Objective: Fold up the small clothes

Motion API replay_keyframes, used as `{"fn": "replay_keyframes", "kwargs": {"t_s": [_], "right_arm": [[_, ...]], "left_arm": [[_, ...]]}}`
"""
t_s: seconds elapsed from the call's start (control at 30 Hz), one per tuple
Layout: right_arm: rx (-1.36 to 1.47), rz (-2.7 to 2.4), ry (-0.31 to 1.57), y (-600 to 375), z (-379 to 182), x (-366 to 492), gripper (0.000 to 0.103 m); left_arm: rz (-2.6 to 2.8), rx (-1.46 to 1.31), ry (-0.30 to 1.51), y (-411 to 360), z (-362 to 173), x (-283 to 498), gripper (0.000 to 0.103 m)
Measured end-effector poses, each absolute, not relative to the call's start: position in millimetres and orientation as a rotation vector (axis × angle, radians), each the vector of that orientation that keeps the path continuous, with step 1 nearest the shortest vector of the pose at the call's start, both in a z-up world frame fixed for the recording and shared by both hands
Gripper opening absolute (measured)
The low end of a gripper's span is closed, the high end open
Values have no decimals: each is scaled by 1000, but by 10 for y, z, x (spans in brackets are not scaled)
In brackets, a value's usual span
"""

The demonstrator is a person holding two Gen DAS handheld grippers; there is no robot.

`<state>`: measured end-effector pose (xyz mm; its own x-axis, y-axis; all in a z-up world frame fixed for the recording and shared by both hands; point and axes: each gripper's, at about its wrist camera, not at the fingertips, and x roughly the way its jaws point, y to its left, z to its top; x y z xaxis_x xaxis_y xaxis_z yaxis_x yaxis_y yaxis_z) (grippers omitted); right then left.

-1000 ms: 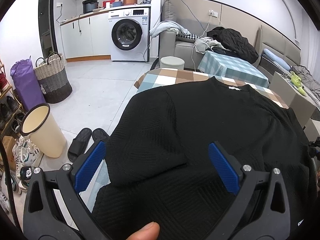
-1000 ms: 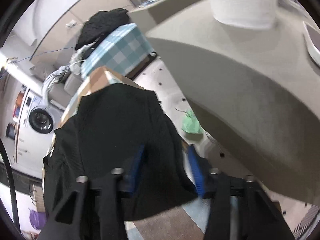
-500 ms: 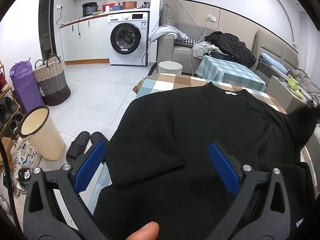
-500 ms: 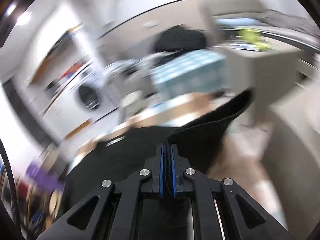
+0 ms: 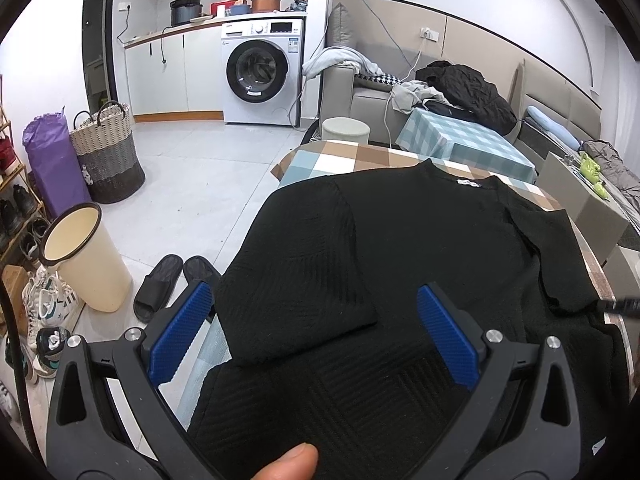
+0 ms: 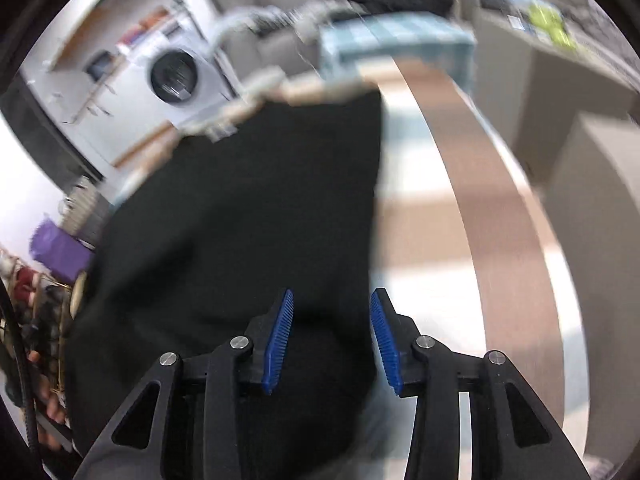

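Black knit top (image 5: pixel 420 248) lies spread on checkered tablecloth (image 5: pixel 320 160), filling centre and lower right of left wrist view; white neck label toward upper right, left sleeve folded in over body at frame centre, right sleeve folded in at right. Left gripper (image 5: pixel 314 332) at bottom of frame, blue pads spread wide above the cloth, nothing pinched; fingertip (image 5: pixel 288 462) at bottom edge. Right gripper (image 6: pixel 330 340) in blurred right wrist view, bottom centre: jaws opening, black fabric lying between and below pads, pads not pressing it. Washing machine (image 5: pixel 260 76) upper centre, cream bin (image 5: pixel 86 256) left, slippers (image 5: pixel 168 284) beside it.
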<state>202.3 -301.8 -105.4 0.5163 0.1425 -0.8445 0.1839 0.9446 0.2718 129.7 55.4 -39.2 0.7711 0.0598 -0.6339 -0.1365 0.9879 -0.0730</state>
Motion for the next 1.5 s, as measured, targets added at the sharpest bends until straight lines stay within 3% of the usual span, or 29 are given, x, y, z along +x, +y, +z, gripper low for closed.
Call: {"fn": "replay_keyframes", "kwargs": {"t_s": [0.13,0.2,0.23,0.63,0.73,0.83,0.97,1.03,1.2,1.5], "right_arm": [[377,16,1063,-3033,-1220,2010,39],[331,29,1041,-2952,-1232,1981,11],[308,29,1040,-2960,-1251,2000,10],[358,-225,970,-4009,-1182,1950,4],[348,-210,997,-4060,-1208,1990,7],[310,-216,979,-3932,-1164,1932,27],[339,-191,896,-3749,-964,1752,40],[375,-159,858,-3626,-864,1647,42],[415,-69,797,-3297,-716,1524,47],[434,23,805,-2933,-732,1500,48]], "left_arm": [[118,-111,678,560,-366,1272,102],[127,-108,678,575,-358,1262,102],[131,-109,678,583,-354,1256,102],[193,-128,693,797,-337,1155,102],[215,-139,710,875,-348,1164,102],[230,-188,741,977,-389,1177,102],[216,-264,789,1125,-501,1151,102],[181,-299,808,1164,-560,1115,100],[41,-496,882,1193,-743,1066,74],[-131,-594,868,810,-679,1227,72]]}}
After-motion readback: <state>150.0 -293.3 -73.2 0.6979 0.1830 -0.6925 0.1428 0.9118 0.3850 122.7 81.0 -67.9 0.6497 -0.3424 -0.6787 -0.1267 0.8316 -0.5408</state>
